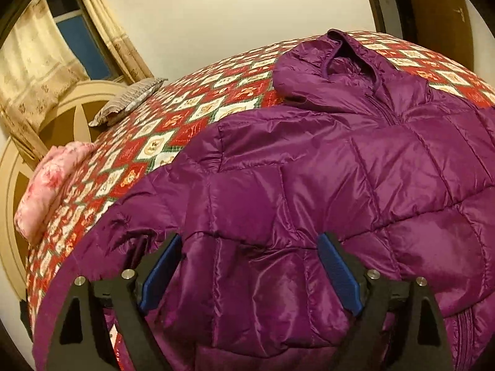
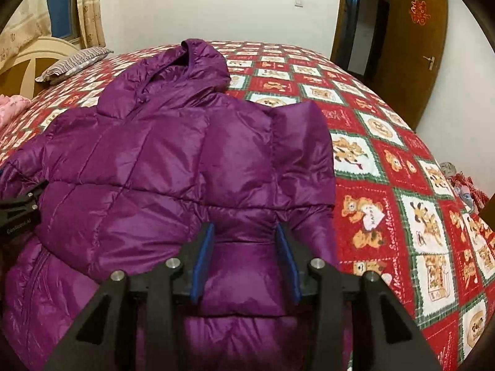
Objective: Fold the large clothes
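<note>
- The left hand-held gripper [image 1: 247, 266] stands nearest the left wrist camera, its jaws spread wide over the purple puffer jacket [image 1: 324, 185]; a puffy fold of the jacket bulges up between the blue pads [image 1: 161, 275], which do not pinch it.
- The jacket lies spread front up on the bed [image 1: 173, 117], its hood [image 1: 349, 61] at the far end, its zip closed.
- To the left, a pink bundle [image 1: 52, 185] and a striped pillow [image 1: 130, 102] lie by the headboard.
- The right hand-held gripper [image 2: 246, 262] is about half open over the jacket's right sleeve [image 2: 297, 154], which is folded in over the body; the fabric sits between its pads, and whether they press it cannot be told.
- Right of the jacket, the red bear-print bedspread [image 2: 402, 185] lies bare.
</note>
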Available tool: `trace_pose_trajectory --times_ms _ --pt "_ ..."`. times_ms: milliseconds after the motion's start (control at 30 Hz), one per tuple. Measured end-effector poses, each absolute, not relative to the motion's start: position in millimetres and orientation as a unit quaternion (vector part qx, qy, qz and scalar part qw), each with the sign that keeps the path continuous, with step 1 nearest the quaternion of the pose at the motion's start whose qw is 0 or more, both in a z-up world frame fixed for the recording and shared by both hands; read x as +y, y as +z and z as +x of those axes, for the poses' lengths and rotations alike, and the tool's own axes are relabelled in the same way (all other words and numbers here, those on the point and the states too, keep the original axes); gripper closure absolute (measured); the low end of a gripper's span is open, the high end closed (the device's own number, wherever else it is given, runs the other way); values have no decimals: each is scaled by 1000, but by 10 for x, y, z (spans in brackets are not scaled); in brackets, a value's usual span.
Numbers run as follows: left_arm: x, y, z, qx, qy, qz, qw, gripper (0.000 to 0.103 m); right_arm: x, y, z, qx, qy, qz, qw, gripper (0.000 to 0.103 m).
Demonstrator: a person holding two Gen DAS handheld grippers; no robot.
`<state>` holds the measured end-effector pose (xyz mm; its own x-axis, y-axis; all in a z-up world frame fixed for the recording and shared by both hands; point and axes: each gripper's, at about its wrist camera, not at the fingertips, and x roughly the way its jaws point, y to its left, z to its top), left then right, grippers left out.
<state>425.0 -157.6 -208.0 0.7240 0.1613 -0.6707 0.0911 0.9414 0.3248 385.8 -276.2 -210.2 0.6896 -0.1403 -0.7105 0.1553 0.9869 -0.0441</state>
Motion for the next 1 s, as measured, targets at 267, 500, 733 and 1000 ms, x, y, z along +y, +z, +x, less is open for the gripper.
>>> trace_pose_trajectory --times_ms 267,500,733,1000 --pt "-1534 -2094 4282 377 24 159 912 8 -2744 -2115 3855 385 -84 6 919 58" --pt "-1454 -2108 4336 391 19 135 910 4 -2755 -2124 3865 384 -82 12 920 58" --pt "-1210 -1681 4206 380 5 107 919 4 -2951 -1994 3762 379 -43 64 922 53" --pt "-4 -1179 3573 339 58 110 932 4 -3226 -1778 3124 380 -81 112 914 40"
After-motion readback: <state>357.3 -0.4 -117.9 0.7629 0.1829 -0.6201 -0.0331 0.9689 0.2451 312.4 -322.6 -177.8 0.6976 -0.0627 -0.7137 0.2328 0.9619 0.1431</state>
